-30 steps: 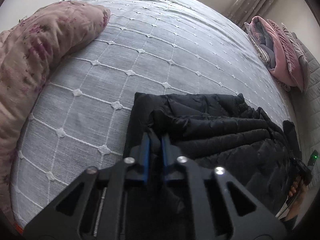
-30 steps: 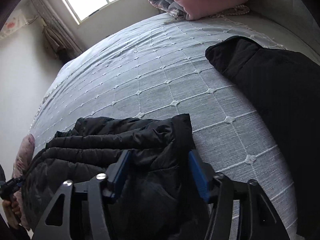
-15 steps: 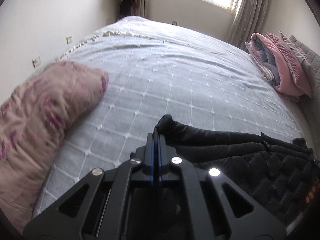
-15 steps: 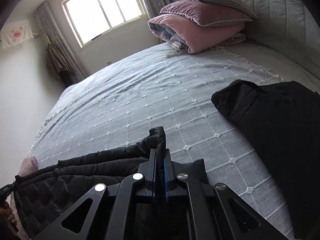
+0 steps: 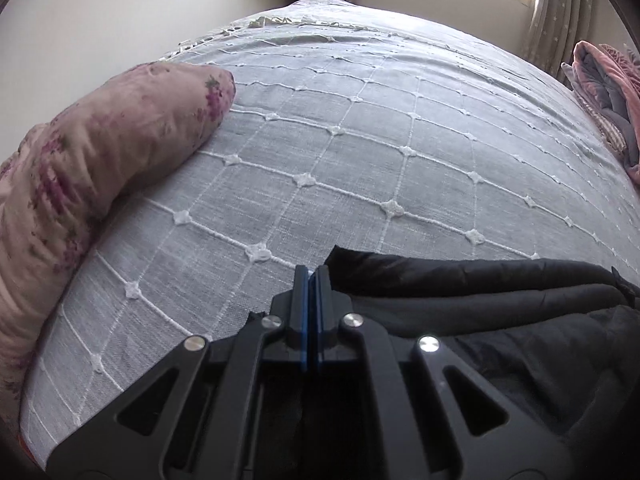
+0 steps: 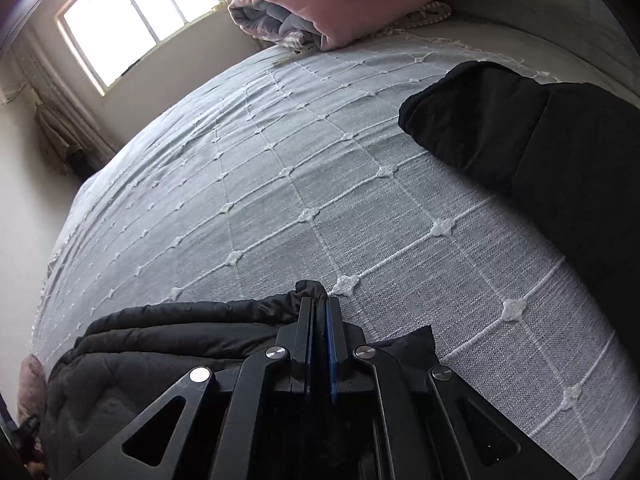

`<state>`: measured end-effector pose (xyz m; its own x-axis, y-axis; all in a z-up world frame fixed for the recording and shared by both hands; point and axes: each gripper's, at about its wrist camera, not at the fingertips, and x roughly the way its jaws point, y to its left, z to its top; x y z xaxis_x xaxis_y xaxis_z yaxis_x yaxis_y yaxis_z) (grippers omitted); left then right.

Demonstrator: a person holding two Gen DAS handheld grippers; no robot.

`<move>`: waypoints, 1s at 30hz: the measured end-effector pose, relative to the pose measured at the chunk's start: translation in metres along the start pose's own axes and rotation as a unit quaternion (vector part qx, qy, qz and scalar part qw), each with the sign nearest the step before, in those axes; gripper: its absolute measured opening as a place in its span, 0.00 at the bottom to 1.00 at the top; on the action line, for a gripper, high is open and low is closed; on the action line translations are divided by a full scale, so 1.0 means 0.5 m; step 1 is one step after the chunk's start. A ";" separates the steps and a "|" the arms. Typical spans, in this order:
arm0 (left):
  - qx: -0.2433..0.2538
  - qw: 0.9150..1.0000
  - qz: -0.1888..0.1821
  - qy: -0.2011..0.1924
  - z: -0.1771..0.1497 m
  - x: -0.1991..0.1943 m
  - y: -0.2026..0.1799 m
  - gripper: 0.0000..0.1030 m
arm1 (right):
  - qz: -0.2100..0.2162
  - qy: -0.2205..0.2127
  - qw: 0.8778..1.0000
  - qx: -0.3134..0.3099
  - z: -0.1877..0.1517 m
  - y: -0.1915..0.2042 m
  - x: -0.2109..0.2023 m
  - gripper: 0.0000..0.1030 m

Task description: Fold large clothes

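Note:
A black quilted puffer jacket lies on the grey bedspread. My left gripper is shut on the jacket's left corner, its jaws pressed together, low over the bed. My right gripper is shut on the jacket's right corner, with a pinch of black fabric sticking out above its tips. The rest of the jacket stretches between the two grippers in puffy folds.
A pink floral pillow lies at the left edge of the bed. A second black garment lies at the right. Folded pink and grey blankets sit by the headboard. A window is at the far wall.
The right gripper closed on the jacket's corner; the left gripper shut tight. Both then carried the gripped edge forward over the bedspread, and the cameras dropped closer to the bed.

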<state>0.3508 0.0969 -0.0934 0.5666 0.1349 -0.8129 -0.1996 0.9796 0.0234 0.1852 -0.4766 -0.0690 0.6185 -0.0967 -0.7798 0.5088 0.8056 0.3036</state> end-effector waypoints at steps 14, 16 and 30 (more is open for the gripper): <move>-0.119 0.988 -0.093 -0.017 0.027 -0.183 0.145 0.49 | 0.030 -0.036 0.999 0.019 0.022 -0.014 -0.162 0.25; -0.114 0.987 -0.104 -0.031 0.022 -0.235 0.148 0.54 | 0.033 -0.051 0.998 0.021 0.005 -0.009 -0.235 0.54; 0.074 0.986 -0.151 0.008 -0.194 -0.206 -0.130 0.58 | 0.034 0.010 0.981 -0.192 -0.236 0.197 -0.213 0.68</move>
<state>0.2280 0.0048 -0.0676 0.5690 -0.1666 -0.8053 0.0947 0.9860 -0.1370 0.0989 -0.3183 -0.0206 0.6289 -0.0257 -0.7771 0.2005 0.9710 0.1302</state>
